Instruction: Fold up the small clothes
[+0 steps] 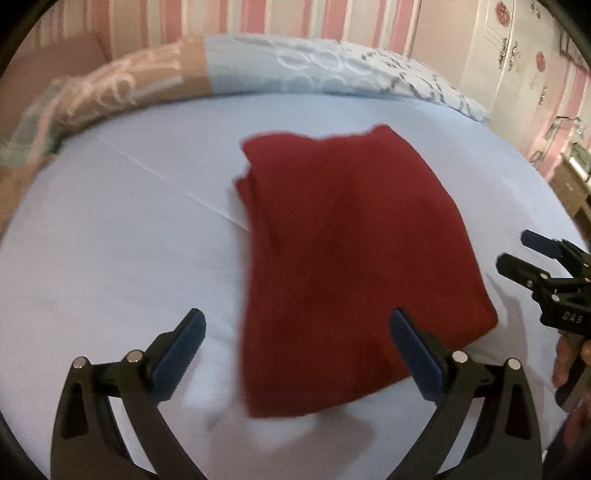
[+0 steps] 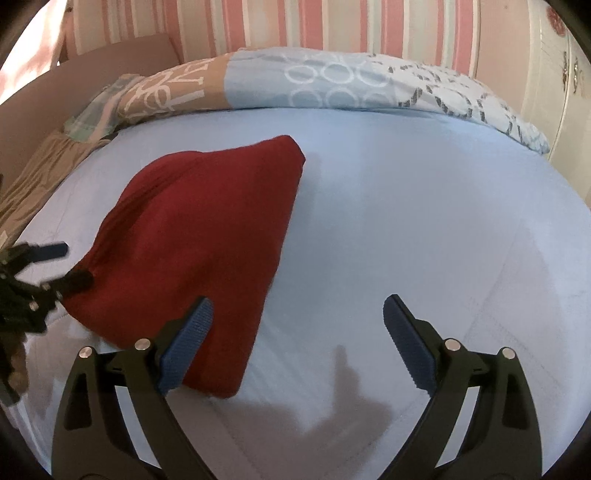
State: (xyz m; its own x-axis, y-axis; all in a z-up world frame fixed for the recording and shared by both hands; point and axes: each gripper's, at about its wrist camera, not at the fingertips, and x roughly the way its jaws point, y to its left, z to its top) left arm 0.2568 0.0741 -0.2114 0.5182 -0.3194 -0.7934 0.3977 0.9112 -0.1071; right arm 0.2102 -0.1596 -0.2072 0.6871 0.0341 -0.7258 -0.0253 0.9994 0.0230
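A dark red garment (image 1: 343,258) lies folded into a rough rectangle on the light blue bed sheet (image 1: 110,240). It also shows in the right wrist view (image 2: 199,243), left of centre. My left gripper (image 1: 297,323) is open and empty, held above the garment's near left edge. It shows at the left edge of the right wrist view (image 2: 70,264), close to the garment's left side. My right gripper (image 2: 297,310) is open and empty above the sheet, just right of the garment's near corner. It shows at the right edge of the left wrist view (image 1: 517,251).
A rolled patterned duvet (image 2: 332,81) in tan, blue and white lies along the far side of the bed. A pink striped wall (image 2: 295,26) is behind it. A white cabinet (image 1: 517,55) stands at the far right. A brown bed frame (image 2: 33,107) is at the left.
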